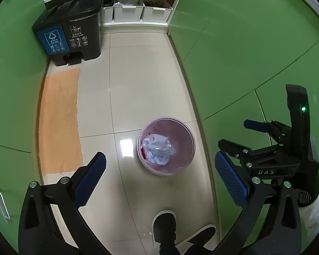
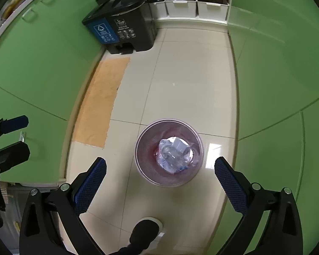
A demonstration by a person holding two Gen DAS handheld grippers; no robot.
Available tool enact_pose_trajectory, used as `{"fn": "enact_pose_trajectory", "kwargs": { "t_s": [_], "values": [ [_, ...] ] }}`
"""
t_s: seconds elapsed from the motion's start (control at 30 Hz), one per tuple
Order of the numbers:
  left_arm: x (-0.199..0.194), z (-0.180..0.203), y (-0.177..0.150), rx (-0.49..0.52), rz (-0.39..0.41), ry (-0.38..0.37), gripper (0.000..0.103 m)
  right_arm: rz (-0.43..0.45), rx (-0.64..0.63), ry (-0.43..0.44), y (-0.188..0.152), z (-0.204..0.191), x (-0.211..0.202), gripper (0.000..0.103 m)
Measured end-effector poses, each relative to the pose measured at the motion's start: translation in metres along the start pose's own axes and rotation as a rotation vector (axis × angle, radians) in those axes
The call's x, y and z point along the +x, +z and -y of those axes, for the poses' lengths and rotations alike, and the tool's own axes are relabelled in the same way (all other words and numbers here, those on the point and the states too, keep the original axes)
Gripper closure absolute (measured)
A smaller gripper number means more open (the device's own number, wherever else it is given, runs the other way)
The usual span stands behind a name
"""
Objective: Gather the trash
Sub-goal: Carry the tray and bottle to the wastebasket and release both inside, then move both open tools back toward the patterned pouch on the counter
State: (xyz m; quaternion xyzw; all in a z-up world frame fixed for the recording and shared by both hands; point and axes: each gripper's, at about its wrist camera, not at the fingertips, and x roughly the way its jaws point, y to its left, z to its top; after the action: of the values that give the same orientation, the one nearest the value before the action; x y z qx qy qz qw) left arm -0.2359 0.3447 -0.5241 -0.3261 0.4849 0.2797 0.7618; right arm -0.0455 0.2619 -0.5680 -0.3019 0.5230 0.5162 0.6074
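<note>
Both grippers hang nearest the lenses, pointed steeply at the floor: the left gripper (image 1: pixel 160 178) has its blue pads spread as wide as they go with nothing between them, and the right gripper (image 2: pixel 160 179) is likewise wide open and empty. Below them stands the small pink wastebasket (image 1: pixel 186 159), on the tiles close to the right-hand cabinets, with crumpled clear plastic and paper trash (image 2: pixel 174 156) lying inside its liner. By my judgement the collecting has hardly begun: the rubbish sits untouched in the basket, nothing is gripped, and lifting the bag or the basket and carrying it off remains to be done (probably to the black two-compartment pedal bin (image 1: pixel 74 36) at the far end, well apart from the basket). Glossy beige floor tiles (image 1: pixel 142 85) throw back a bright lamp reflection; an orange mat (image 1: pixel 59 121) lies along the left cabinets. Green cabinet doors (image 2: pixel 276 63) line both sides of this narrow kitchen aisle, closed off by white shelves with storage boxes (image 1: pixel 128 10).
</note>
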Motion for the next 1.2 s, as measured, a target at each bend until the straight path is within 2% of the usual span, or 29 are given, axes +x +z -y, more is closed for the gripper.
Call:
{"fn": "enact_pose_trajectory", "kwargs": {
  "t_s": [0.13, 0.27, 0.37, 0.6, 0.77, 0.87, 1.0, 1.2],
  "values": [
    [-0.021, 0.017, 0.003, 0.019, 0.009, -0.002, 0.003, 0.015, 0.029, -0.009, -0.004, 0.004, -0.031, 0.006],
    [-0.060, 0.045, 0.012, 0.048, 0.031, -0.012, 0.003, 0.059, 0.073, -0.010, -0.010, 0.005, -0.095, 0.006],
    [-0.102, 0.070, 0.021, 0.074, 0.059, -0.022, 0.003, 0.108, 0.099, -0.015, -0.016, 0.003, -0.152, 0.006],
    [-0.221, 0.141, 0.043, 0.177, 0.133, -0.062, 0.003, 0.281, 0.187, -0.020, -0.045, 0.001, -0.332, 0.005],
    [-0.288, 0.199, 0.054, 0.282, 0.166, -0.103, 0.003, 0.399, 0.266, -0.089, -0.075, 0.024, -0.434, 0.005],
    [-0.315, 0.237, 0.060, 0.356, 0.177, -0.144, 0.003, 0.451, 0.333, -0.143, -0.101, 0.044, -0.488, 0.006],
    [-0.352, 0.297, 0.064, 0.463, 0.195, -0.234, 0.003, 0.510, 0.425, -0.237, -0.138, 0.068, -0.545, 0.006],
    [-0.370, 0.380, 0.058, 0.626, 0.195, -0.340, 0.003, 0.572, 0.574, -0.362, -0.204, 0.102, -0.603, 0.006]
  ]
}}
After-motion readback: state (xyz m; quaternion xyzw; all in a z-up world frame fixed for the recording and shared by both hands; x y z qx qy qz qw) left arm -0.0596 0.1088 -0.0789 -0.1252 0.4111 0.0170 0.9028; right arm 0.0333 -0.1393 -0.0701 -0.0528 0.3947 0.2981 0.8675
